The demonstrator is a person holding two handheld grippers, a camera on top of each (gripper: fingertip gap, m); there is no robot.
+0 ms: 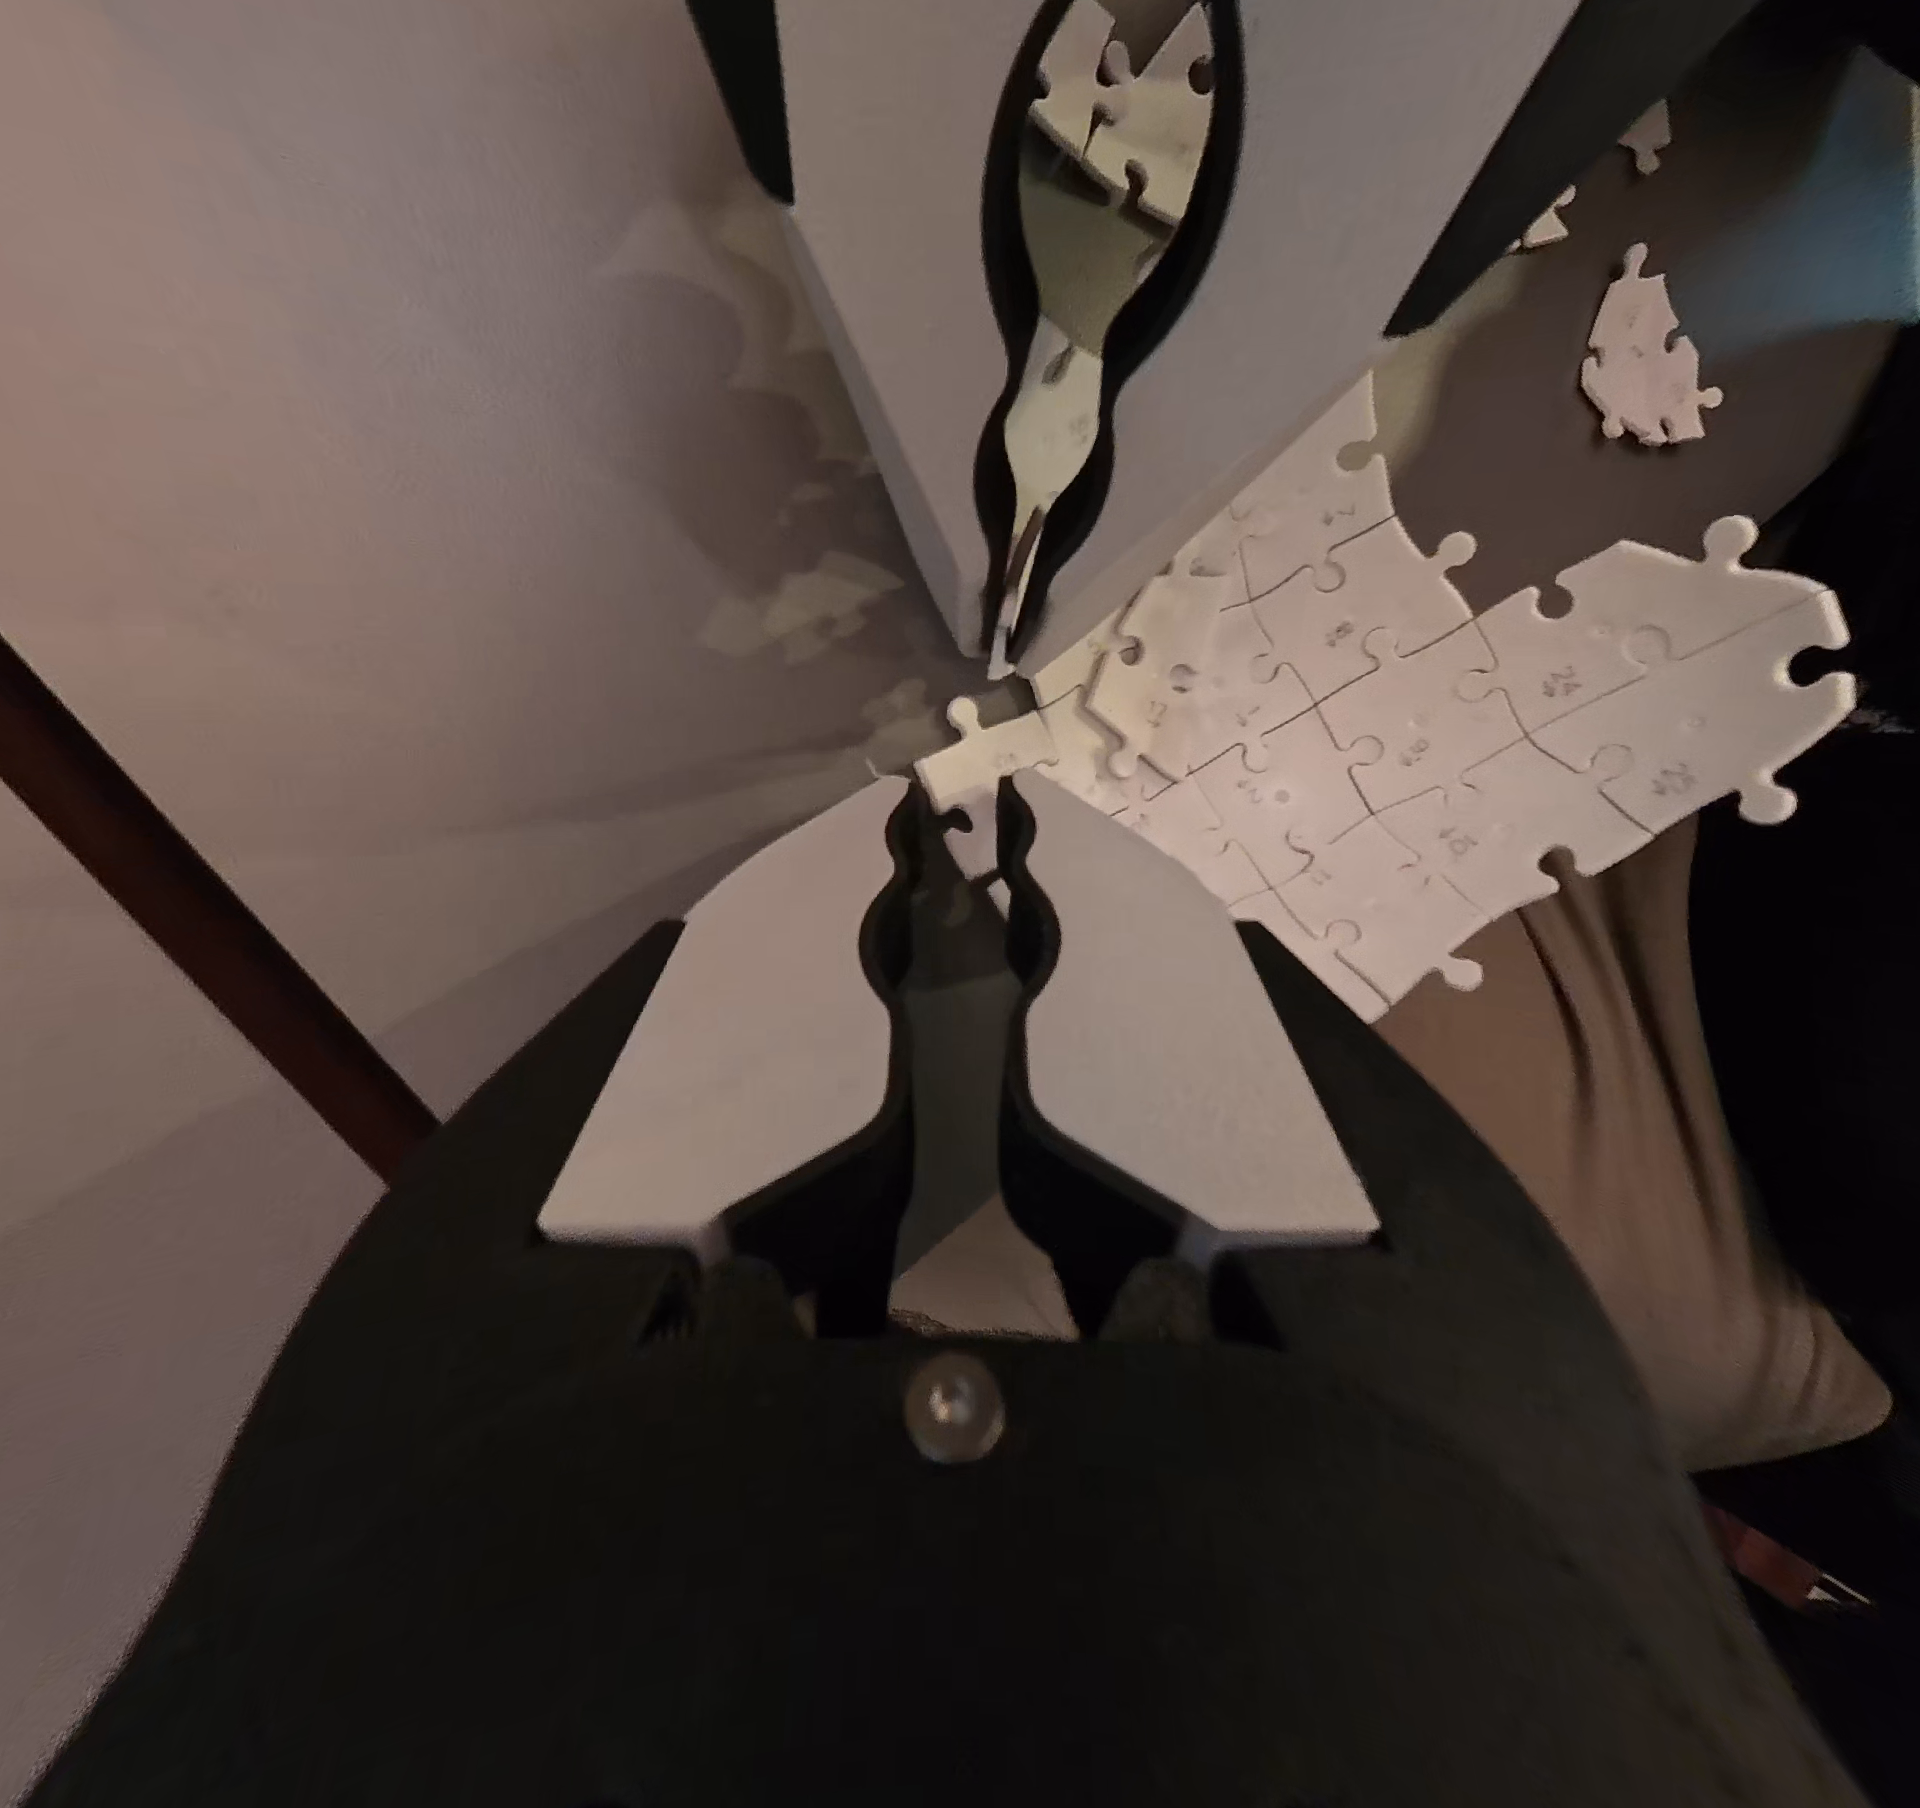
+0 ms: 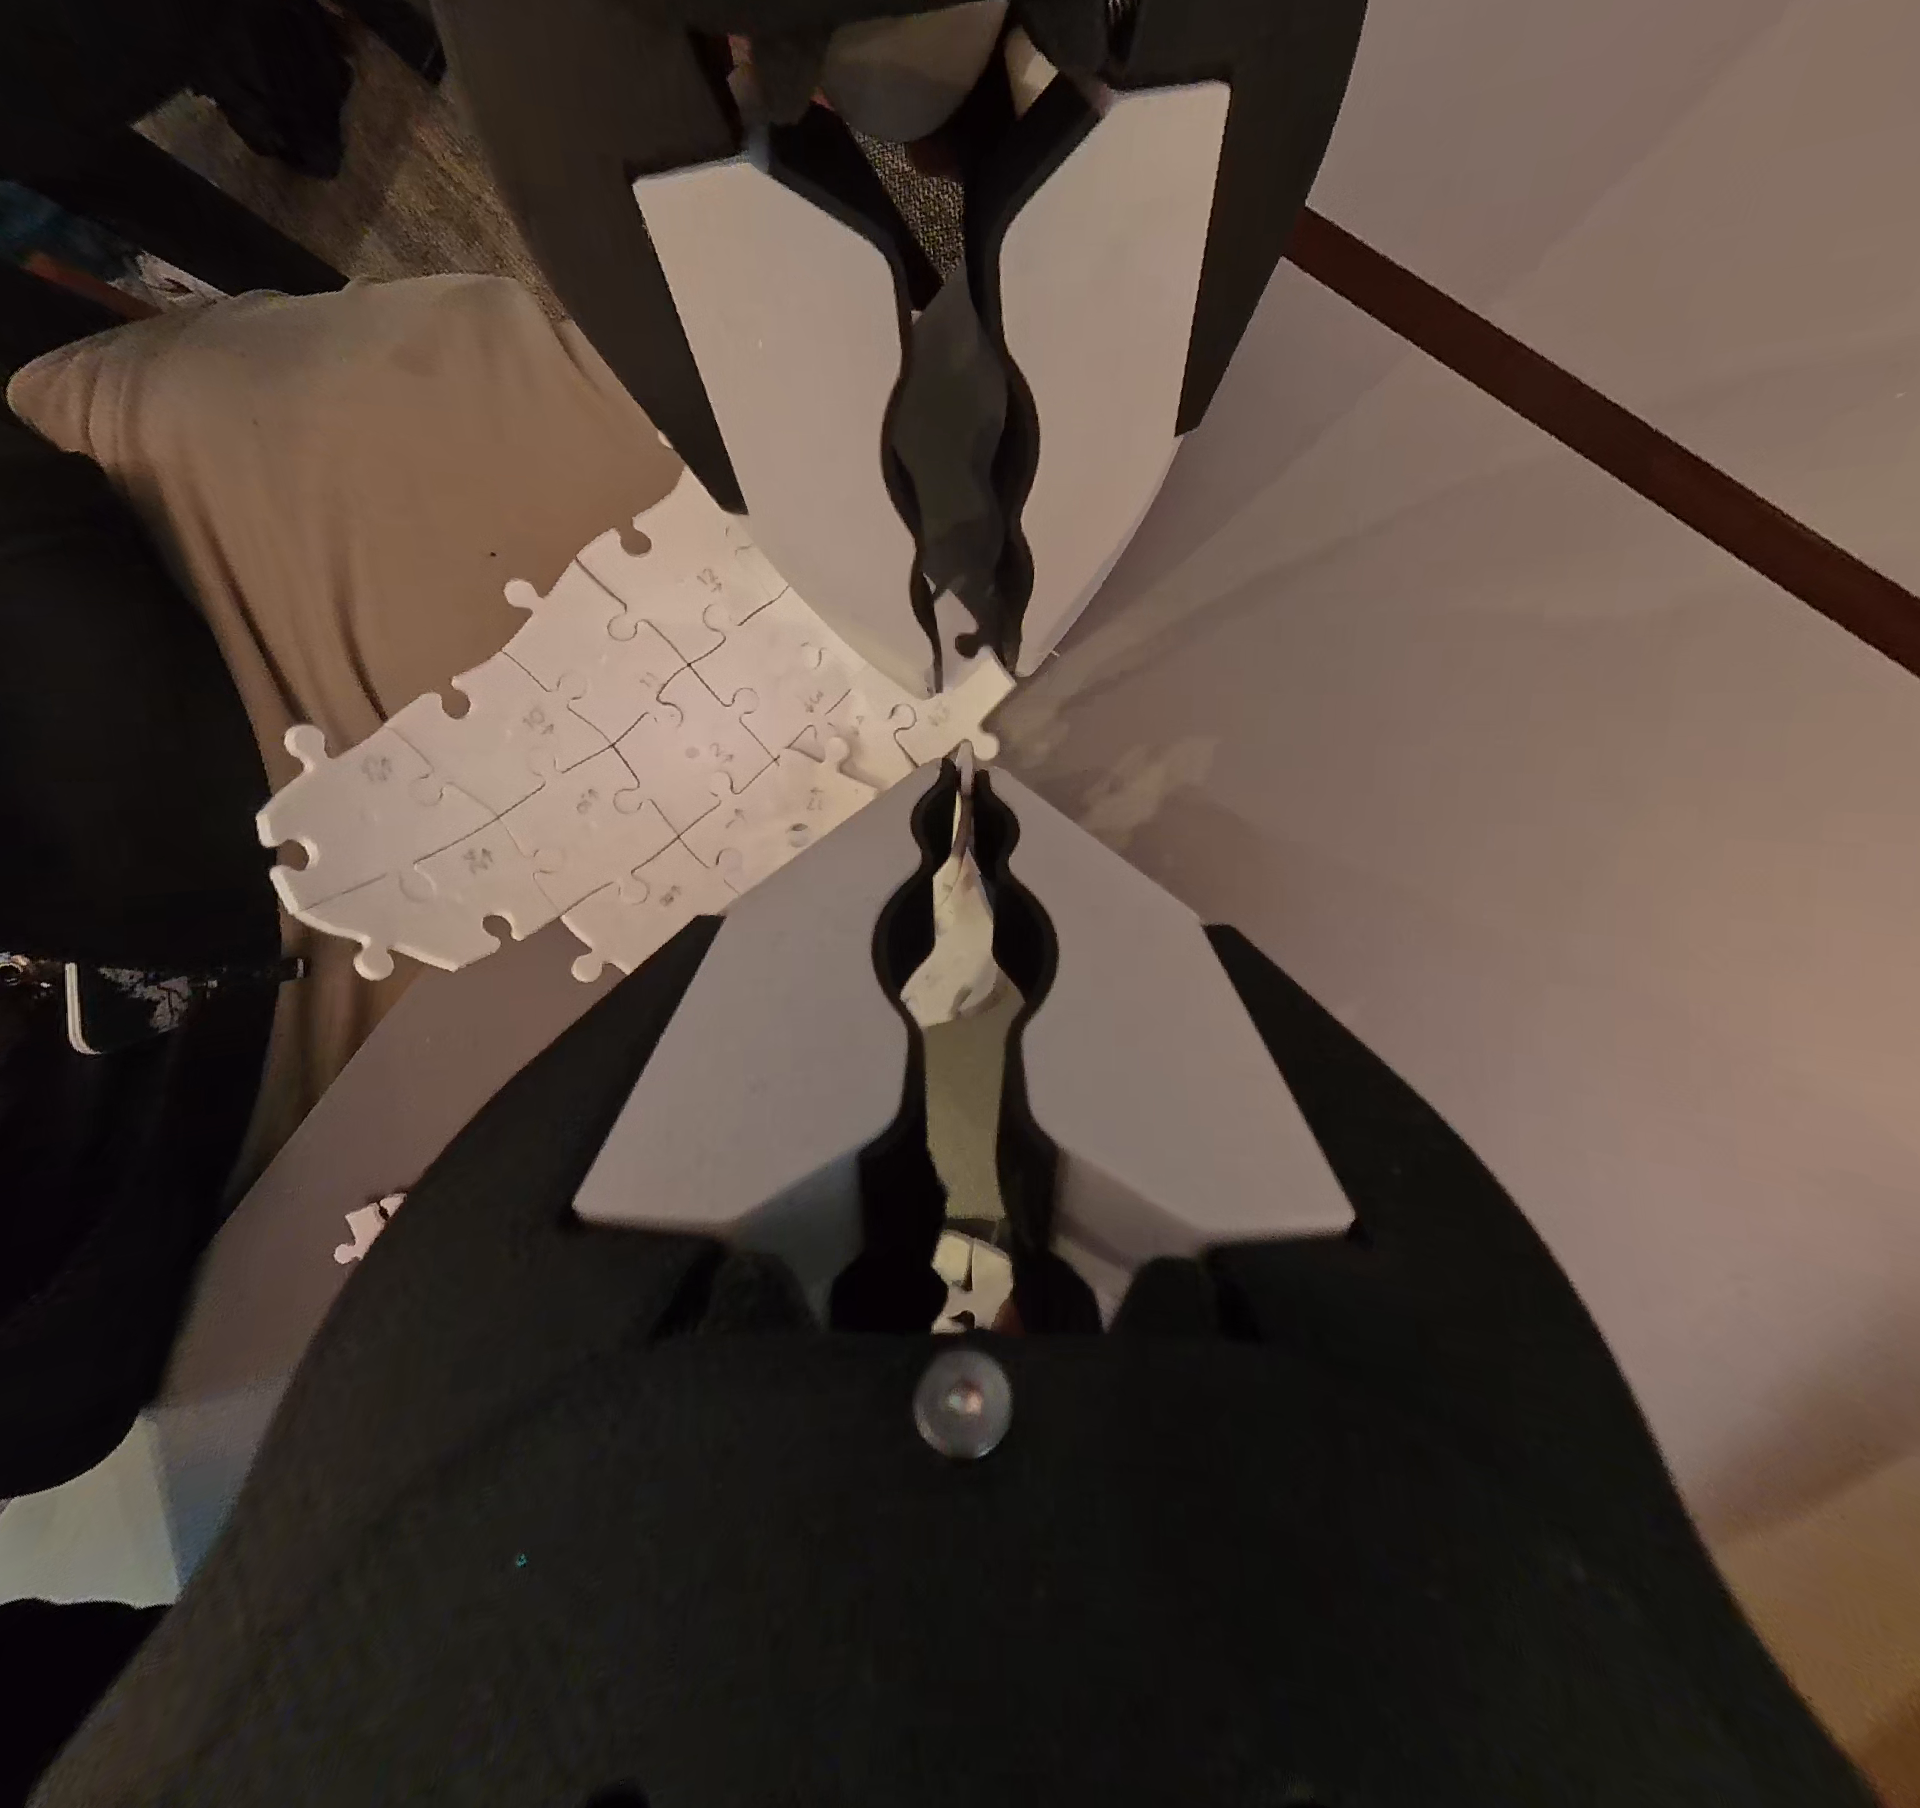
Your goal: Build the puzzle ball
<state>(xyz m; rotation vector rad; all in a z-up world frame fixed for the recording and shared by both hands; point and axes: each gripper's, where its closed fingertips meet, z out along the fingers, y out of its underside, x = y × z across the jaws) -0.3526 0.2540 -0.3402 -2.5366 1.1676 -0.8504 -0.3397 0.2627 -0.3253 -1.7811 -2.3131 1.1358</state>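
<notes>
Tip to tip, the left gripper (image 1: 961, 813) and right gripper (image 2: 961, 771) each clenched the end piece (image 1: 987, 750) of the joined puzzle sheet (image 1: 1455, 750) spreading beside them.

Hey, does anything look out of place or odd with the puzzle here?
Nothing looks damaged. A few loose pieces lie apart from the joined puzzle sheet, simply not yet fitted. Both tools pinch the sheet's end piece.
</notes>
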